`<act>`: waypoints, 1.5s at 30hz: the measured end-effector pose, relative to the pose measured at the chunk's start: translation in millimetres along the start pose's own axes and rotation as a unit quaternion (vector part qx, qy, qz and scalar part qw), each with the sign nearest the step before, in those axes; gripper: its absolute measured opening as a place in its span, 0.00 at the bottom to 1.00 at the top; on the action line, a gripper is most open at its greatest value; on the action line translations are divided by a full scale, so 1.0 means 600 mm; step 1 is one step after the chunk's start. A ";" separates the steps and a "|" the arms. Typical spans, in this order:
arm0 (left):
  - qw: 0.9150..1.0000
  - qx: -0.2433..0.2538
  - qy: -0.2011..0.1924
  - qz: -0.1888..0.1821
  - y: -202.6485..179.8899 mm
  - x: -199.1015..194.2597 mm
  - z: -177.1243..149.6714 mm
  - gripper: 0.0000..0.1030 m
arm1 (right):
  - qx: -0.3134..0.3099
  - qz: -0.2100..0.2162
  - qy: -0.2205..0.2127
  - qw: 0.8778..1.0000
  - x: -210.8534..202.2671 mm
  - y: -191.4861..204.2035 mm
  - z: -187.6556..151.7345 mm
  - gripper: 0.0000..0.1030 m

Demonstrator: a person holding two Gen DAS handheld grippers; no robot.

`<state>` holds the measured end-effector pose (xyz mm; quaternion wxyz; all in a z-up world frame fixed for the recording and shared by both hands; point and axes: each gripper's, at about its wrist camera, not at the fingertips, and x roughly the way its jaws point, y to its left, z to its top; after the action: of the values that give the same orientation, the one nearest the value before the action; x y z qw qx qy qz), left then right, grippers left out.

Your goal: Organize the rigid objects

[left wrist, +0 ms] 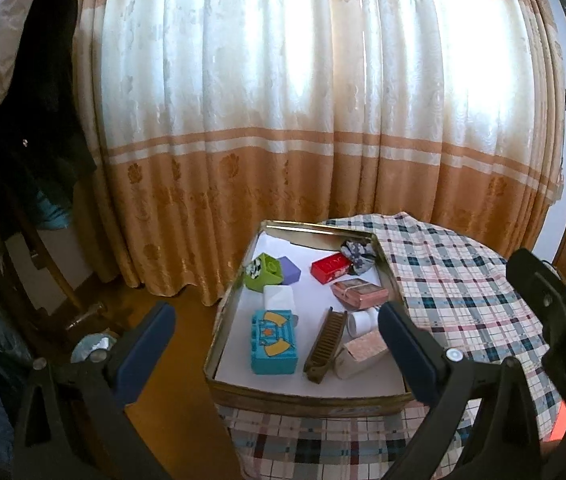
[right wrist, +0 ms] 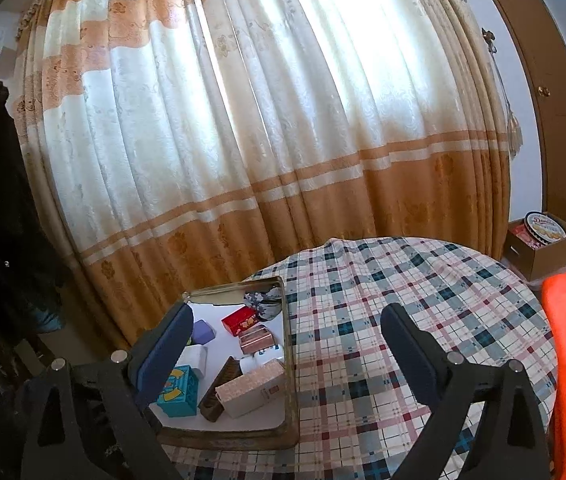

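Lying between spread left fingers [left wrist: 399, 332]: tin tray [left wrist: 307, 398] of trinkets.

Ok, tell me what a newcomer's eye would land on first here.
First, the backlit cream-and-orange curtain filling the whole background. Next, the open metal tin at the left edge of the plaid-covered table, crowded with small things, the turquoise toy block and the red box brightest among them. Both grippers hang open and empty nearest the camera.
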<state>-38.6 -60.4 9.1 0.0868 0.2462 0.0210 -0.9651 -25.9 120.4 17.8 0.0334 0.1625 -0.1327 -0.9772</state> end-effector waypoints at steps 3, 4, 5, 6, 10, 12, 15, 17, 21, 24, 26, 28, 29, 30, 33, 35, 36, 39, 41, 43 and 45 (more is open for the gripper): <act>1.000 -0.001 0.000 0.000 0.000 -0.007 0.003 0.99 | -0.001 -0.002 -0.005 1.000 -0.008 -0.001 0.004 0.94; 1.000 -0.001 -0.001 0.000 0.000 -0.008 0.003 0.99 | 0.001 -0.002 -0.007 1.000 -0.011 -0.002 0.004 0.94; 1.000 0.000 -0.002 -0.001 0.000 -0.011 0.004 0.99 | 0.002 -0.002 -0.008 1.000 -0.014 -0.003 0.005 0.94; 1.000 0.000 -0.003 0.000 0.001 -0.013 0.004 0.99 | 0.004 -0.003 -0.007 1.000 -0.016 -0.005 0.005 0.94; 1.000 -0.002 -0.004 0.000 0.002 -0.024 0.004 0.99 | 0.005 -0.008 0.002 1.000 -0.020 -0.009 0.004 0.94; 1.000 -0.002 -0.005 0.001 0.002 -0.029 0.004 0.99 | 0.004 -0.010 0.005 1.000 -0.022 -0.010 0.004 0.94; 1.000 0.001 -0.007 -0.001 0.002 -0.035 0.004 0.99 | 0.005 -0.010 0.002 1.000 -0.027 -0.010 0.004 0.94; 1.000 0.004 -0.008 0.000 0.002 -0.040 0.004 0.99 | 0.005 -0.008 -0.003 1.000 -0.034 -0.009 0.005 0.94; 1.000 0.003 -0.011 0.001 0.001 -0.044 0.004 0.99 | -0.002 -0.004 -0.009 1.000 -0.045 -0.001 0.007 0.94; 1.000 -0.001 -0.011 0.002 0.007 -0.048 0.006 0.99 | -0.010 -0.004 -0.016 1.000 -0.052 0.006 0.009 0.94; 1.000 -0.004 -0.010 0.002 0.012 -0.050 0.009 0.99 | -0.016 -0.004 -0.017 1.000 -0.054 0.011 0.009 0.94; 1.000 -0.005 -0.011 0.004 0.015 -0.052 0.011 0.99 | -0.019 -0.004 -0.017 1.000 -0.055 0.015 0.010 0.94; 1.000 -0.004 -0.009 0.007 0.016 -0.051 0.013 0.99 | -0.021 -0.004 -0.018 1.000 -0.055 0.017 0.010 0.94; 1.000 -0.001 -0.008 0.009 0.015 -0.051 0.014 0.99 | -0.023 -0.003 -0.018 1.000 -0.055 0.019 0.010 0.94; 1.000 0.011 -0.014 0.022 0.012 -0.053 0.016 0.99 | -0.026 -0.002 -0.016 1.000 -0.055 0.021 0.010 0.94; 0.999 0.014 -0.019 0.028 0.010 -0.056 0.017 1.00 | -0.024 -0.002 -0.018 1.000 -0.057 0.020 0.011 0.94; 0.999 0.015 -0.021 0.026 0.010 -0.057 0.018 1.00 | -0.022 -0.002 -0.019 1.000 -0.057 0.019 0.011 0.94; 0.999 0.015 -0.023 0.016 0.009 -0.060 0.021 1.00 | -0.017 -0.004 -0.018 1.000 -0.058 0.015 0.013 0.94; 1.000 0.014 -0.023 0.016 0.007 -0.062 0.022 1.00 | -0.015 -0.005 -0.018 1.000 -0.059 0.012 0.013 0.94; 0.999 0.015 -0.025 0.019 0.008 -0.062 0.023 1.00 | -0.013 -0.005 -0.017 1.000 -0.059 0.010 0.014 0.94; 0.999 0.015 -0.024 0.020 0.005 -0.062 0.024 1.00 | -0.012 -0.005 -0.017 1.000 -0.060 0.010 0.014 0.94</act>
<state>-12.9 -59.0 39.7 0.1032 0.2241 -0.0009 -0.9691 5.6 120.9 38.2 0.0281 0.1456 -0.1204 -0.9816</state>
